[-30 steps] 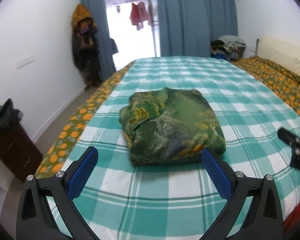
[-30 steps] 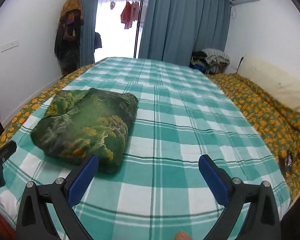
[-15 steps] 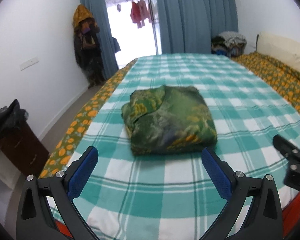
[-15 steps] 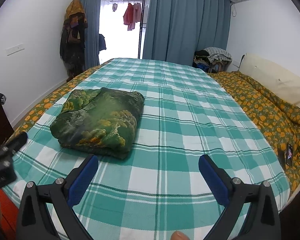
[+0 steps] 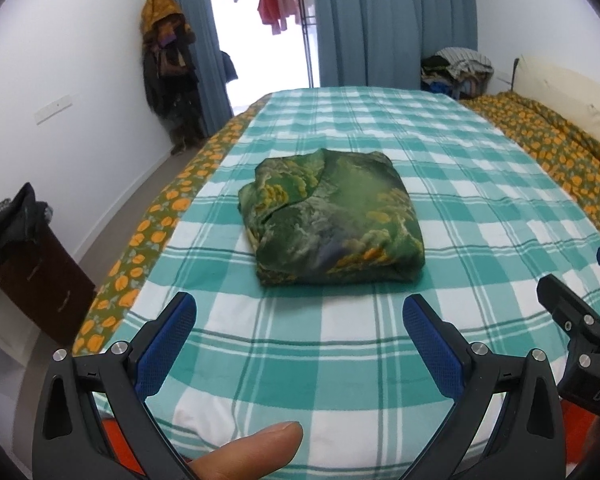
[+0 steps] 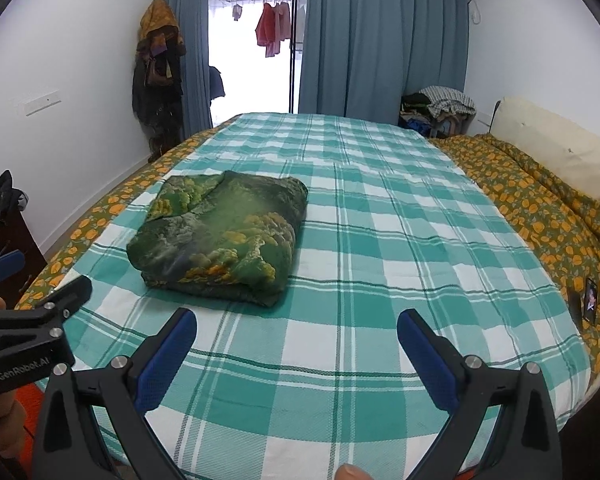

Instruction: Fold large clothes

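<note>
In the left wrist view, the left gripper (image 5: 300, 340) hangs above the near part of the teal checked bedspread (image 5: 480, 216), its blue-padded jaws spread wide with nothing between them. Beyond the fingertips, apart from them, the folded green garment (image 5: 332, 220) lies as a compact bundle on the bedspread, nearer the bed's left edge. A thumb tip (image 5: 252, 452) shows at the bottom edge. At the right edge, part of the right gripper (image 5: 580, 332) is seen, black with a blue pad.

In the right wrist view, the right gripper (image 6: 296, 344) is likewise spread wide and holds nothing, over the bedspread (image 6: 420, 240). The folded garment (image 6: 224, 236) lies ahead and to the left, apart from the fingertips. The left gripper (image 6: 28, 304) enters from the left edge. An orange floral quilt (image 6: 540, 208) lies along the bed's right side.
</note>
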Demonstrator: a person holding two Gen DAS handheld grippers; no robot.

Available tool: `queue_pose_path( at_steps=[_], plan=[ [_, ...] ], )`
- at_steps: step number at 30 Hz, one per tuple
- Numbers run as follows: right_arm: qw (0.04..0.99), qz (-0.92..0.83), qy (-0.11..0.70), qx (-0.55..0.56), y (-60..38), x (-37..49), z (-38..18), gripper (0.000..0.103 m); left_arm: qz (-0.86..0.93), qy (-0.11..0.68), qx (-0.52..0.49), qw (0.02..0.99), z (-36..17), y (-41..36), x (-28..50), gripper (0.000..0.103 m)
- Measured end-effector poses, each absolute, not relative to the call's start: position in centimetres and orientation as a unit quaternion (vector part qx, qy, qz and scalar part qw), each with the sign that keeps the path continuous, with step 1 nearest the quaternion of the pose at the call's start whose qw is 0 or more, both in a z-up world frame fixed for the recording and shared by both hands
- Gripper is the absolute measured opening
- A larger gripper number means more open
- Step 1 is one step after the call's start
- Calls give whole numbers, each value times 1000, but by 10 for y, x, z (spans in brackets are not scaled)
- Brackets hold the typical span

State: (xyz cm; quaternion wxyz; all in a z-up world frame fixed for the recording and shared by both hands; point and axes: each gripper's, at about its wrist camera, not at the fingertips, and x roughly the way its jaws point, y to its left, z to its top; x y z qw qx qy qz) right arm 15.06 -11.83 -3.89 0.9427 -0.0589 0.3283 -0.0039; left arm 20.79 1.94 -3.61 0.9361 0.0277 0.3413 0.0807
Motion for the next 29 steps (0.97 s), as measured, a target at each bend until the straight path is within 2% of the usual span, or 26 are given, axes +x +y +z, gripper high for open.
queue_pose_path(
  at_steps=[29],
  plan=[
    [936, -15, 342, -81, -108, 147, -37, 102, 81, 341, -9, 937, -26, 30, 198, 103]
  ],
)
